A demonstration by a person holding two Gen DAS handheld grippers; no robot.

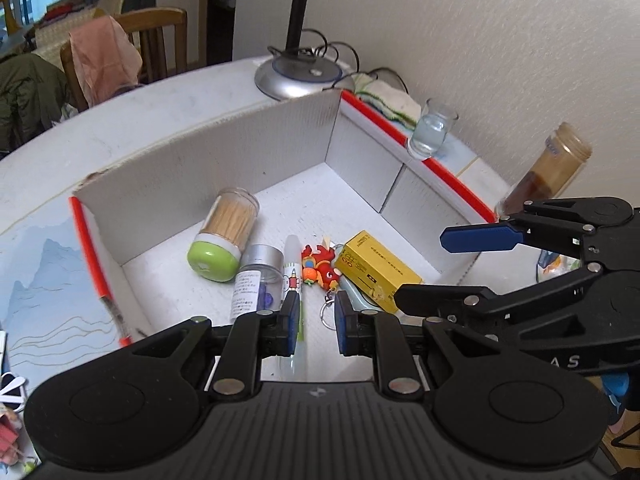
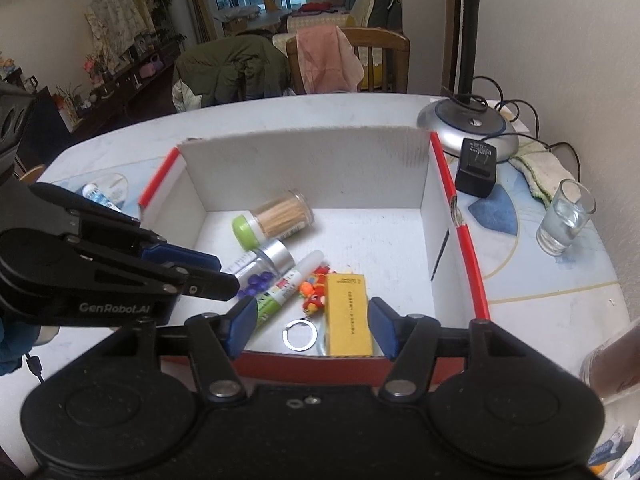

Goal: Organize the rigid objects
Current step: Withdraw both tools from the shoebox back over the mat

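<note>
A round white table [image 2: 360, 108] carries a shallow white cardboard box [image 2: 304, 168] with red rims, open at the top and set near the table's wall-side edge. A silver lamp base [image 2: 466, 126] stands at the box's far right corner, with a black adapter [image 2: 476, 172] leaning beside it. A small glass [image 2: 566, 216] stands on the table just outside the box's right rim. Inside the box, a toothpick jar [image 2: 276, 220] with a green lid lies on its side towards the middle. A yellow carton [image 2: 348, 314] lies by the near wall, beside a clear bottle [image 2: 262, 260] with a silver cap, a white tube [image 2: 286, 288] and a red keychain toy [image 2: 316, 288] with its ring. The left tongs [image 1: 316, 320] hang over the box's near side, closed with nothing between them. The right tongs [image 2: 312, 326] are half open above the yellow carton, their pads clear of it, holding nothing.
</note>
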